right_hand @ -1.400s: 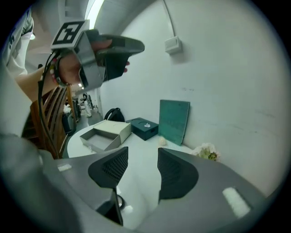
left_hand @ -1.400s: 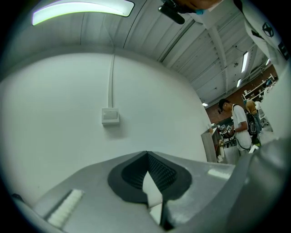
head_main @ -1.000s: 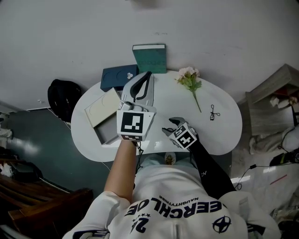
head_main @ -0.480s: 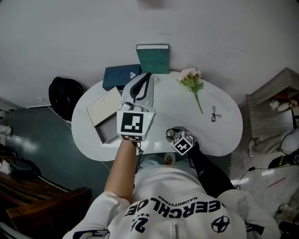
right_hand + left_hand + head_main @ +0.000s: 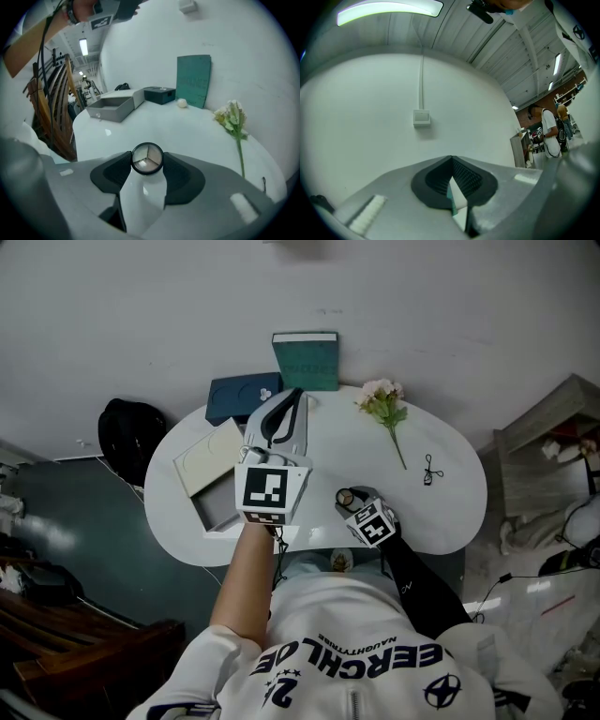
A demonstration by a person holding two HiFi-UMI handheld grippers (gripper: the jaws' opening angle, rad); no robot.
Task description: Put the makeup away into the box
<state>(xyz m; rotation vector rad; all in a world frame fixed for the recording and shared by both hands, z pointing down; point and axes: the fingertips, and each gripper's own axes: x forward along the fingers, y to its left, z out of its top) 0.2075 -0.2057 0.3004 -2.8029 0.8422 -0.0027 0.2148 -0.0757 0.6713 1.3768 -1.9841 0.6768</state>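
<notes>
A round black compact (image 5: 147,159) with three beige shades sits between the pads of my right gripper (image 5: 147,163), which is shut on it. In the head view this gripper (image 5: 349,499) is low over the front of the white table (image 5: 441,512), with the compact (image 5: 345,496) at its tip. The open grey box (image 5: 217,510) and its cream lid (image 5: 208,457) lie at the table's left; in the right gripper view the box (image 5: 112,108) is far left. My left gripper (image 5: 297,392) is held high over the table, level, pointing at the wall, its jaws (image 5: 451,159) shut on nothing.
A dark blue case (image 5: 239,395) and a green book (image 5: 307,359) stand at the back by the wall. A flower sprig (image 5: 384,404) and a small black clip (image 5: 429,468) lie at the right. A small white ball (image 5: 182,103) rests near the book. A black bag (image 5: 127,437) is on the floor at left.
My right gripper has sunk a little toward the table with the compact in it. The left gripper has stayed where it was.
</notes>
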